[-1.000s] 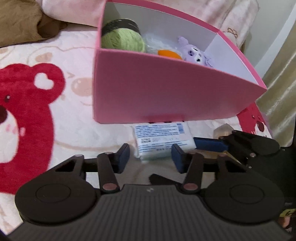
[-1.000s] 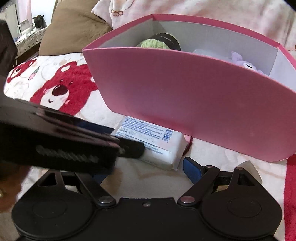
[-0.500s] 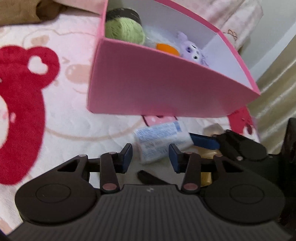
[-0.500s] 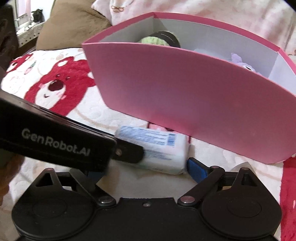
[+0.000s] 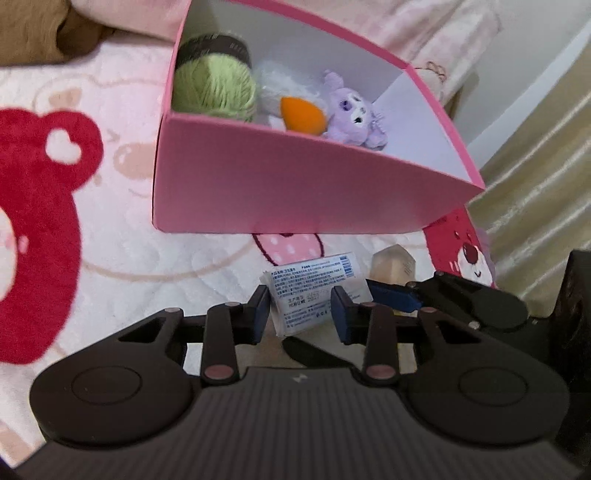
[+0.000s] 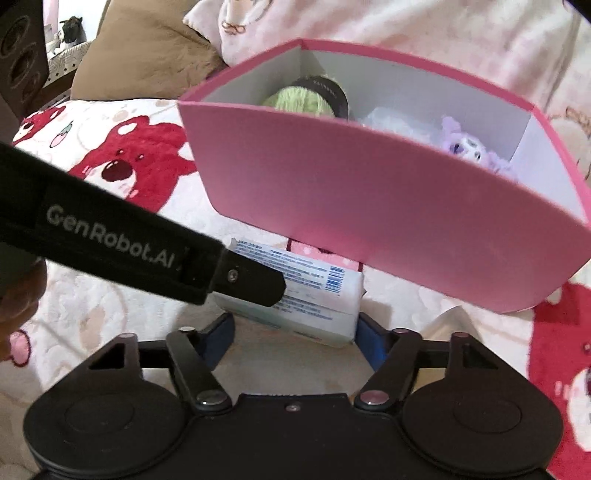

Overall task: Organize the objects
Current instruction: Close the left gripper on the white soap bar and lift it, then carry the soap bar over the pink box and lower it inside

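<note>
A white tissue packet [image 5: 303, 295] with blue print lies on the bear-print blanket in front of the pink box [image 5: 295, 192]. My left gripper [image 5: 301, 314] is closing and its pads pinch the packet's near end. In the right wrist view the packet [image 6: 314, 295] fills the gap between the closing jaws of my right gripper [image 6: 293, 338], and both blue pads touch its sides. One black left gripper finger [image 6: 243, 278] rests across the packet's top. The box [image 6: 369, 206] holds green yarn [image 5: 212, 86], a white plush with an orange beak [image 5: 301, 114] and a purple plush [image 5: 351, 110].
A pale translucent object [image 5: 393, 264] stands just right of the packet, beside my right gripper's blue finger [image 5: 393, 297]. A brown cushion [image 6: 147, 55] and pink bedding [image 6: 406, 26] lie behind the box. A beige curtain [image 5: 535, 206] hangs at the bed's right edge.
The packet has turned and its near end now sits pinched between the left pads. The right jaws opened wider, then closed in on the packet. Both views look deeper into the box.
</note>
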{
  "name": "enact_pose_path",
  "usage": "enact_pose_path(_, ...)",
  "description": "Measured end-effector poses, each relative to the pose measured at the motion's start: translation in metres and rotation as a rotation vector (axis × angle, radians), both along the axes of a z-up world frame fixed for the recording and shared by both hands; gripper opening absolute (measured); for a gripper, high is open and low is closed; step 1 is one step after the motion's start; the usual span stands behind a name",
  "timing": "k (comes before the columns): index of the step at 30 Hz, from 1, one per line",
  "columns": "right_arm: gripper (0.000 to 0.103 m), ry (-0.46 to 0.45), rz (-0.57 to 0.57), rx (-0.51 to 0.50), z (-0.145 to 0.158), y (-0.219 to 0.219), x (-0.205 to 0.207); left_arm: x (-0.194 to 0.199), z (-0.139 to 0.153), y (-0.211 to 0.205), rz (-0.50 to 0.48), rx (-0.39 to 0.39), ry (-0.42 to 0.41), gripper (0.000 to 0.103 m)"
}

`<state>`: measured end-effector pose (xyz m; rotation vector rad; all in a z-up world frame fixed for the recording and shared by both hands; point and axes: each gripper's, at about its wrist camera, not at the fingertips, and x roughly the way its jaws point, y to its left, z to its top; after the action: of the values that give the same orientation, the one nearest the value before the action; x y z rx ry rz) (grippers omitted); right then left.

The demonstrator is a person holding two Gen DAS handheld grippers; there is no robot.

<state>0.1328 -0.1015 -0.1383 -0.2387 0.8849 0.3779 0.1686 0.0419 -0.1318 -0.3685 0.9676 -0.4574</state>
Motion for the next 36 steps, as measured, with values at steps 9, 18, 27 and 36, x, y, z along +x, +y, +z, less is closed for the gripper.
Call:
enact_pose_path(9, 0.062, -0.058, 0.076, -0.032, 0.041, 0.011, -0.031, -0.030, 0.035, 0.012, -0.023, 0.048, -0.019, 0.035)
enact_pose_path(18, 0.072, -0.025, 0.125, 0.007, 0.083, 0.012, -0.043, -0.050, 0.074, 0.018, -0.034, 0.017, -0.022, 0.035)
enact_pose_path(27, 0.073, -0.058, 0.104, 0.037, 0.116, 0.001, -0.046, -0.058, 0.106, 0.007, -0.048, 0.025, -0.078, 0.035)
enact_pose_path(36, 0.076, -0.128, 0.067, 0.036, 0.155, -0.008, -0.034, -0.036, 0.142, -0.005, -0.061, 0.025, -0.101, 0.035)
